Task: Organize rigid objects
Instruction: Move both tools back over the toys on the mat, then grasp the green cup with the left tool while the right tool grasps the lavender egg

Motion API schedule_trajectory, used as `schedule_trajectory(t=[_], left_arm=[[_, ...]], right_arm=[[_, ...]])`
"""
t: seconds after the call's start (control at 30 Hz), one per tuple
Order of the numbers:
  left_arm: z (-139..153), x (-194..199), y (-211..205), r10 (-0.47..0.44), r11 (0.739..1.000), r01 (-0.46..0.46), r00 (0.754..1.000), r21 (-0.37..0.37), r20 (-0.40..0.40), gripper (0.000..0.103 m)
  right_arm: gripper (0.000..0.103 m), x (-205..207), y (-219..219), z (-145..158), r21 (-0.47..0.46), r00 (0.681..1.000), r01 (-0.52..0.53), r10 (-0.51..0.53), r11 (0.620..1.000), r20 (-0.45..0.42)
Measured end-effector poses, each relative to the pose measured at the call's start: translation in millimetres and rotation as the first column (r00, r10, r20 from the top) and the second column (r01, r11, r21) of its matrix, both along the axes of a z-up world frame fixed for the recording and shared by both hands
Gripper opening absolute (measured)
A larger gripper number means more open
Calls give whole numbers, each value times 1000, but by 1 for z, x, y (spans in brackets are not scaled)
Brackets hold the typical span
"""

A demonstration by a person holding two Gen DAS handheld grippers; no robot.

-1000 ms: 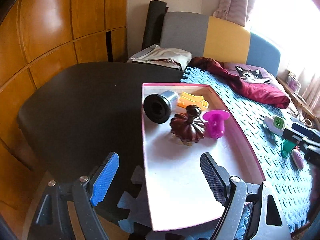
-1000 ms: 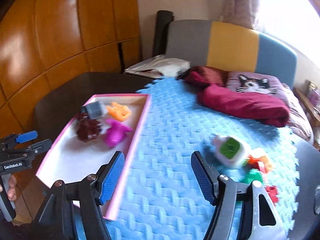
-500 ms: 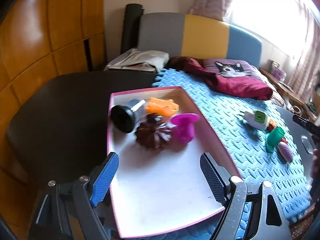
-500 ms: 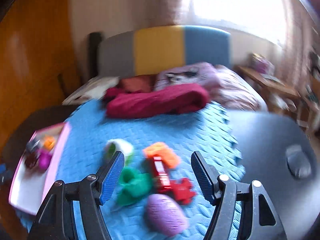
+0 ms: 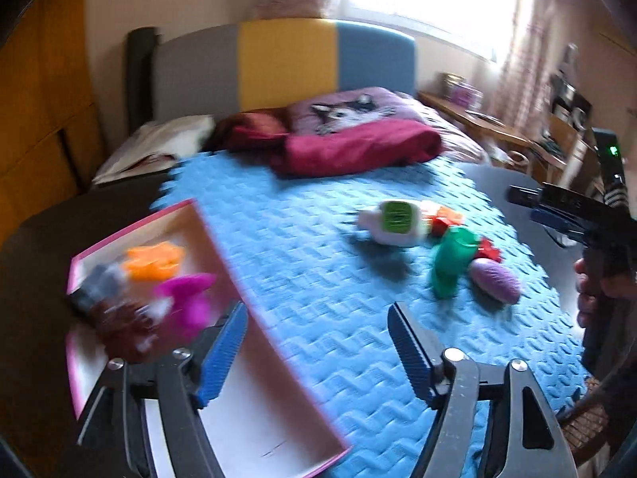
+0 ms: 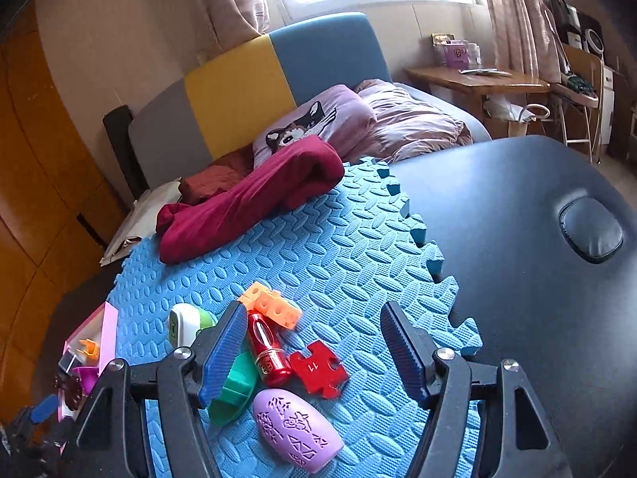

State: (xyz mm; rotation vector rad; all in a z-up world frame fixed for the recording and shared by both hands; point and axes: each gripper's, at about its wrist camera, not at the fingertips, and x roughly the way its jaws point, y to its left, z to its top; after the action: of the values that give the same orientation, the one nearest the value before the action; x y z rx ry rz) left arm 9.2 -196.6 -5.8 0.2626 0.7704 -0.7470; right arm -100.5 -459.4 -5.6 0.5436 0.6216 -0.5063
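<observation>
A pink-rimmed tray (image 5: 223,247) on the left holds an orange piece (image 5: 155,263), a magenta cup (image 5: 187,298), a dark brown mould (image 5: 119,322) and a grey cylinder (image 5: 99,283). My left gripper (image 5: 318,342) is open and empty over the tray's right rim. My right gripper (image 6: 314,342) is open and empty just above a heap on the blue mat: red tube (image 6: 266,346), red puzzle piece (image 6: 318,366), purple egg (image 6: 296,430), green cup (image 6: 235,390), orange block (image 6: 270,306), white-green device (image 6: 185,322).
The blue foam mat (image 6: 318,247) covers part of a black padded table (image 6: 517,239). A maroon cloth (image 6: 247,203) and a cat pillow (image 6: 314,123) lie at the far edge, before a grey, yellow and blue headboard (image 5: 286,59). Wooden panels stand left.
Both grippers have swung right. The left view turned from the tray toward the mat. The right gripper came down close over the heap of toys. Both stay open.
</observation>
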Motion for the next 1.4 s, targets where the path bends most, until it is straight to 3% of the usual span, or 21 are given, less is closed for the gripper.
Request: schedule_trajectory(t=[0.3,0.6,0.73,0.77,0.8,0.87,0.97,1.4], left_arm=[[-14,-14,-89,-182,983,182,983,9,-16,71],[-32,-12,-140,-251,967,252,967,32,-35,71],[-44,1,-156,-247,968,250,964,11,-96,69],[-47,3,-158,-244,969,246,964,6,-107,65],[-51,5,-161,-243,969,245,962,1,-125,52],[-58,7,-162,-236,971,237,959,-10,-155,35],[-59,7,-150,-224,974,217,960,-57,-167,35],[-55,-15,-86,-177,984,175,975,-30,-135,35]], right_arm=[[70,-3,-6,1,28,1000,15,-16,1000,22],[70,-5,-12,-2,84,999,19,-22,996,42],[70,-5,-13,-2,87,999,21,-25,996,42],[70,-4,-13,-3,85,999,19,-22,996,39],[70,-3,-13,-3,85,999,17,-20,996,36],[70,-2,-13,-4,82,999,16,-18,996,27],[70,-1,-14,-6,79,1000,15,-16,997,13],[70,8,-12,-22,163,997,-51,60,985,-49]])
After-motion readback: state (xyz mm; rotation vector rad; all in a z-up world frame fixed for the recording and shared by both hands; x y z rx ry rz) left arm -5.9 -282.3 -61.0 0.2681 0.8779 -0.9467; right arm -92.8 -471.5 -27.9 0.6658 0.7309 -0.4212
